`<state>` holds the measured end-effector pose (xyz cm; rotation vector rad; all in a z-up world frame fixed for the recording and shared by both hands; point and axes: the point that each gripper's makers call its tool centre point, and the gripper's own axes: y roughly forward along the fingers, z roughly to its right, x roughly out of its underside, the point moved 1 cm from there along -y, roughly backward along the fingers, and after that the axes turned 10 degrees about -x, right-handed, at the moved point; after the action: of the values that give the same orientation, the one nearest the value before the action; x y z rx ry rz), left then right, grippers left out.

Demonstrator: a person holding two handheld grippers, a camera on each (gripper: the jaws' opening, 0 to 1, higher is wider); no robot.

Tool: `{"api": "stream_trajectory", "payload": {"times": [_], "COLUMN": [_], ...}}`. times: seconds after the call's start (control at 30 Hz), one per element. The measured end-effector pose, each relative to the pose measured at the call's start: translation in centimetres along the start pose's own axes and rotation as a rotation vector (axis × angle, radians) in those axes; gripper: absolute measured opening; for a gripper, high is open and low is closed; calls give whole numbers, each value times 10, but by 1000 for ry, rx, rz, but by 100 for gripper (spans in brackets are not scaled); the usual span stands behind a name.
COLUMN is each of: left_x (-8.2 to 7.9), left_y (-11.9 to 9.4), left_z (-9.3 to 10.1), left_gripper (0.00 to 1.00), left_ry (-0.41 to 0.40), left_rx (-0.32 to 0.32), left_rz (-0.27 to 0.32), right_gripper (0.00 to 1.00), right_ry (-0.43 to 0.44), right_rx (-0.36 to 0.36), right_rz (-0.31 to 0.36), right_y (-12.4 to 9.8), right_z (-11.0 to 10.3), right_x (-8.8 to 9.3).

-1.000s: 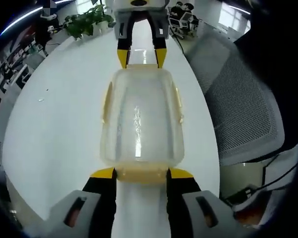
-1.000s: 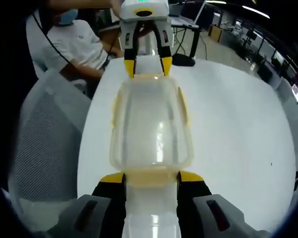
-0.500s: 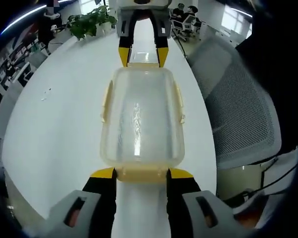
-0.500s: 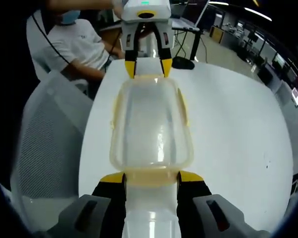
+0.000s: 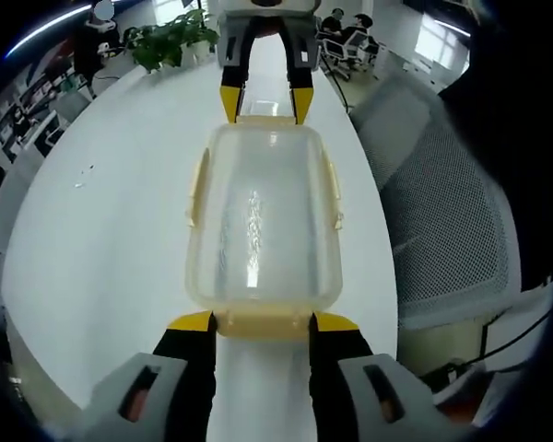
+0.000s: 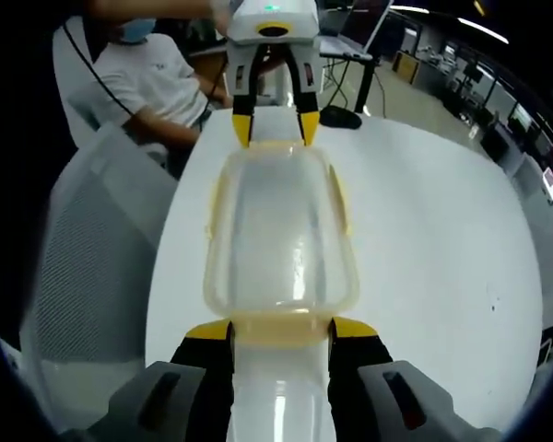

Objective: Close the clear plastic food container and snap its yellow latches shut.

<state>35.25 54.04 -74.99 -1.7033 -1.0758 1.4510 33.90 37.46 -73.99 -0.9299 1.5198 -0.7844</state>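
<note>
Left gripper (image 5: 255, 322) fingers (image 5: 192, 322) spread wide, one either side of the yellow latch (image 5: 263, 324) at the near short end of the clear container (image 5: 263, 221), tips just beside it, not clamping. Container sits lid-on, flat on the white table (image 5: 101, 230), running lengthwise away from the fingers. At its far end the right gripper (image 5: 263, 103) faces in, fingers likewise apart around the far latch. Right gripper view mirrors this: own fingers (image 6: 208, 331) flank the near latch (image 6: 278, 328), container (image 6: 281, 230) beyond. Mesh chair (image 5: 442, 203) beside the table.
</note>
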Motion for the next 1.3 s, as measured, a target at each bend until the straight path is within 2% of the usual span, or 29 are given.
{"api": "stream_trajectory", "payload": {"times": [0.3, 1.3], "left_x": [-19, -67], "left_y": [6, 27], "left_z": [-1, 7], "left_gripper": [38, 38], "left_ry": [-3, -5], "left_rx": [0, 5], "left_rz": [-2, -10], "right_gripper": [39, 39], "right_ry": [-1, -8], "right_rx": [-1, 8], "right_rz": [0, -10], "right_y": [-12, -36], "right_z": [0, -7], "right_x": [16, 63]}}
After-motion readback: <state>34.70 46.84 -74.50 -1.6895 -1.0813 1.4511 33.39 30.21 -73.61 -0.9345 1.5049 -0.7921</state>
